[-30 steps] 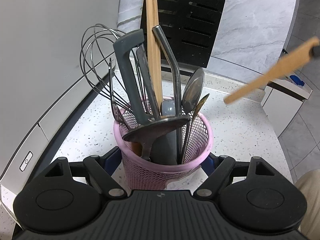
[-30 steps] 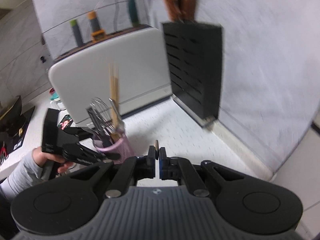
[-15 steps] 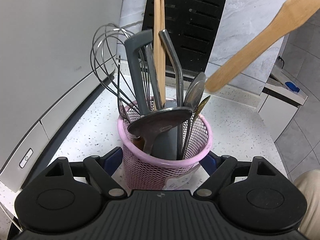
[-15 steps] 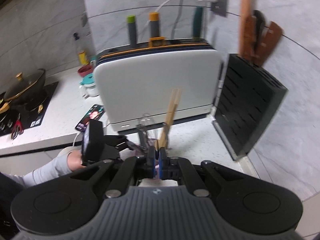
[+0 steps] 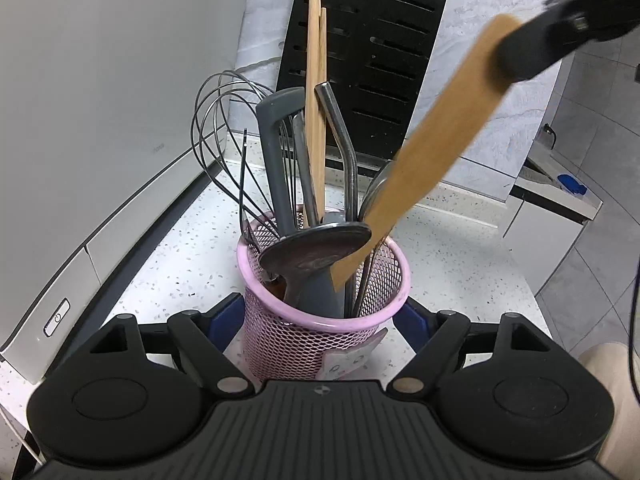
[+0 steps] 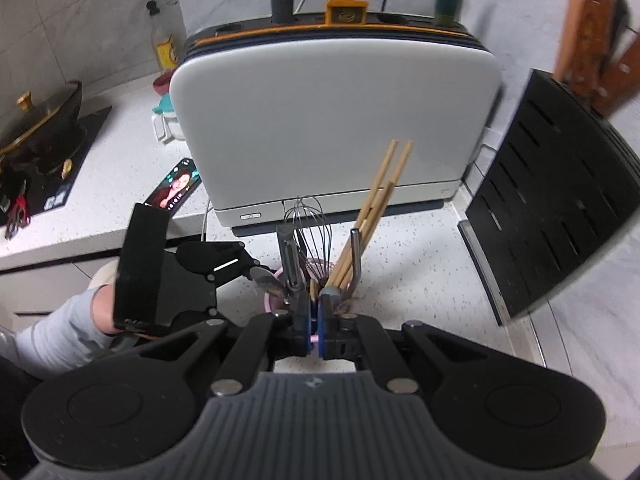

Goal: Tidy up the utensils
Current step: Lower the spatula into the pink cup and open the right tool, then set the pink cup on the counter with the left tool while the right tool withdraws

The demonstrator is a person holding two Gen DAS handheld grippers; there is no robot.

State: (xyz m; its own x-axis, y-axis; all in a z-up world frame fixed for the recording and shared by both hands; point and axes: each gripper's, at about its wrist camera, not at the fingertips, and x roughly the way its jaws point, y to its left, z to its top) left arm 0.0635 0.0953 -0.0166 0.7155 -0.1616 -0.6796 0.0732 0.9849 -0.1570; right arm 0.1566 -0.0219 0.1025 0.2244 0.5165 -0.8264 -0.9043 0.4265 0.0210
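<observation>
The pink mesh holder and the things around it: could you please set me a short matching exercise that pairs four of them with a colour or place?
Things:
1. whisk
2. chopsticks
3. wooden spatula
4. pink mesh holder

Descriptions:
A. between the left tongs, on the speckled counter
B. wire loops on the holder's left side, in the left wrist view
C. clamped in the right tongs, lower tip entering the holder
D. pale wooden sticks, standing tallest in the holder

Pairs: 1-B, 2-D, 3-C, 4-A
</observation>
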